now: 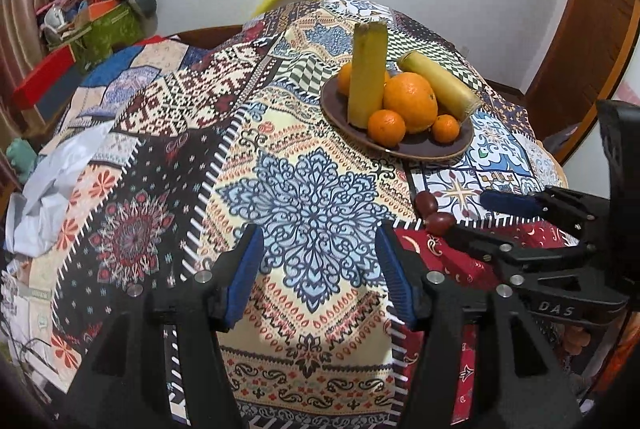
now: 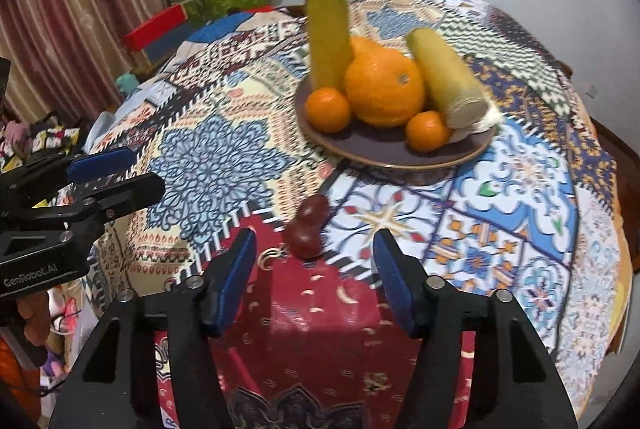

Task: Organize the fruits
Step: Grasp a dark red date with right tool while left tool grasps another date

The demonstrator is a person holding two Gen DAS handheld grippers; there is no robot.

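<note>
A brown plate [image 1: 448,149] [image 2: 460,159] on the patterned tablecloth holds a large orange [image 1: 410,101] [image 2: 384,89], small oranges [image 1: 386,127] [image 2: 328,109] and two yellow banana pieces [image 1: 366,73] [image 2: 444,77]. Two dark red fruits [image 1: 432,215] [image 2: 308,229] lie together on the cloth in front of the plate. My left gripper [image 1: 320,269] is open and empty above the cloth, left of the red fruits. My right gripper [image 2: 314,277] is open and empty, just short of the red fruits; it also shows from the side in the left wrist view [image 1: 472,219].
A patterned cloth [image 1: 304,189] covers the round table. Boxes and clutter [image 1: 88,21] stand at the back left by a curtain. White paper [image 1: 52,181] lies at the table's left edge. A wooden door frame [image 1: 580,49] is at the right.
</note>
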